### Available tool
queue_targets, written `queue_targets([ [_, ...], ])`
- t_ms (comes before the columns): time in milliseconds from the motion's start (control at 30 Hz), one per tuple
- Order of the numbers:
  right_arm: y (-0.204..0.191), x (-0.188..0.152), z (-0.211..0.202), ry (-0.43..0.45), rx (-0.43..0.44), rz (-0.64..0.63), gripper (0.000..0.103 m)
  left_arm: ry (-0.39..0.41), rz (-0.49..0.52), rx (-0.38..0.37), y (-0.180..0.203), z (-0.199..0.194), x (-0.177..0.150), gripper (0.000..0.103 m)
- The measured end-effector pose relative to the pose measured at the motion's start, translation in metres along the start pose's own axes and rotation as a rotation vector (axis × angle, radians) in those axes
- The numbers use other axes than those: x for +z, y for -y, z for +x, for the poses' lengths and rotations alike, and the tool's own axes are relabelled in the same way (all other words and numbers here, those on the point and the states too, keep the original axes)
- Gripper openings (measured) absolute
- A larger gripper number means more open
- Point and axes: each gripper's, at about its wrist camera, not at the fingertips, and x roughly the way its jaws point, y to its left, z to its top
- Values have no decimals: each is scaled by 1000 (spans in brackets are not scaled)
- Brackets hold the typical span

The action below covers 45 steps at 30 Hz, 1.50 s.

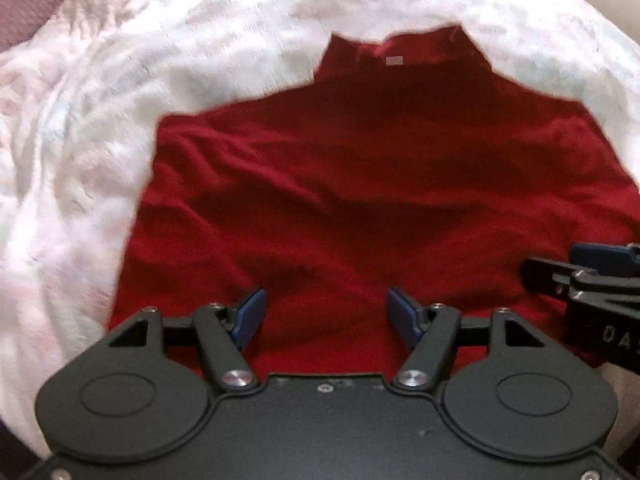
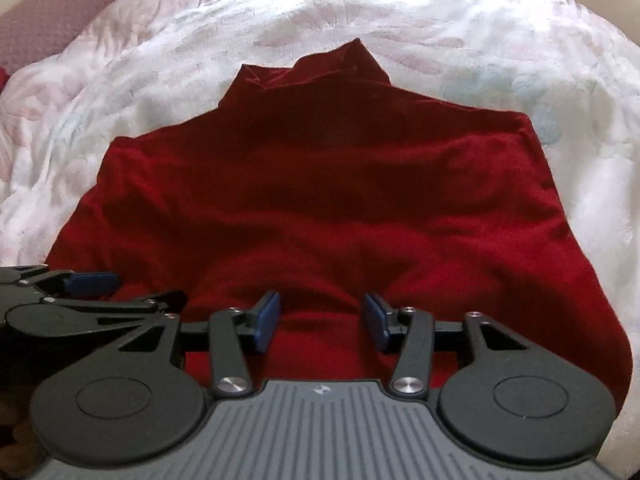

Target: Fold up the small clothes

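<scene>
On the side of my right gripper [image 1: 600,276], where it pokes into the left wrist view from the right edge, I read the pale letters "DA"; the rest runs out of the picture. A small pale label [image 1: 394,60] sits inside the collar of the garment, too blurred to read.

The garment is a dark red, soft, fleecy top with a raised collar [image 2: 320,184]. It lies spread on the bed, collar at the far end and hem toward me, its body rumpled with shallow folds and a ridge across the middle. Its left edge looks folded inward into a straight line, and its right side ends in a squared corner. The near hem runs under both my grippers.

My left gripper [image 1: 326,316] hangs over the near hem with its jaws spread wide, the blue pads [image 1: 250,314] clear of the cloth, nothing between them but the red fabric below. My right gripper has its jaws spread too, a little narrower, and nothing is pinched; whether the pads touch the cloth I cannot tell. The two grippers sit just beside each other, the left one's blue pad and black links showing at the left edge of the right wrist view.

Under the top lies a white, faintly flower-printed quilted bedspread [image 2: 460,40], creased on the far left. A mauve knitted cushion [image 2: 60,12] rests at the far left corner of the bed.
</scene>
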Motion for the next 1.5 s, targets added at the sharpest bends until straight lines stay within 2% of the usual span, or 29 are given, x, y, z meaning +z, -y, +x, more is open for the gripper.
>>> queue_targets([
  [100, -4, 2, -16, 20, -10, -8, 57, 32, 13, -7, -2, -26, -2, 68],
  [167, -3, 1, -27, 17, 18, 14, 57, 35, 6, -18, -5, -34, -9, 68],
  [233, -3, -5, -40, 32, 72, 33, 57, -2, 8, -18, -10, -25, -15, 68],
  [300, -5, -13, -45, 39, 88, 27, 57, -77, 7, -20, -11, -3, -26, 71],
  [367, -5, -20, -33, -15, 68, 12, 58, -93, -19, -39, -19, 10, -31, 71],
  [467, 1, -26, -15, -59, 67, 29, 58, -86, -18, -41, -21, 2, -27, 71],
  [600, 3, -17, -37, -16, 73, 44, 58, -47, 20, 8, -23, -24, -20, 69],
  [733, 22, -14, -68, 54, 34, 71, 59, 27, -45, 45, -42, -42, -13, 69],
  [767, 31, -15, -72, 65, 18, 95, 61, 35, -69, 49, -48, -37, -11, 69],
  [833, 49, -17, -69, 58, 1, 142, 65, -19, -84, 76, -53, -13, -13, 69],
  [900, 66, -23, -53, 1, -12, 184, 65, -74, -61, 103, -52, 23, -24, 74],
  [933, 71, -27, -42, -24, -13, 189, 65, -63, -61, 101, -52, 29, -28, 74],
  [1000, 84, -35, -20, -72, 22, 216, 65, -39, -52, 112, -50, 19, -26, 73],
  [1100, 86, -31, -35, -40, 33, 224, 65, -42, -42, 107, -51, 10, -20, 72],
  [1267, 90, -32, -59, 5, -31, 240, 65, -39, -88, 66, -62, 18, -24, 74],
  [1500, 116, -51, -85, 20, -8, 434, 65, -31, -81, 70, -60, 15, -25, 74],
])
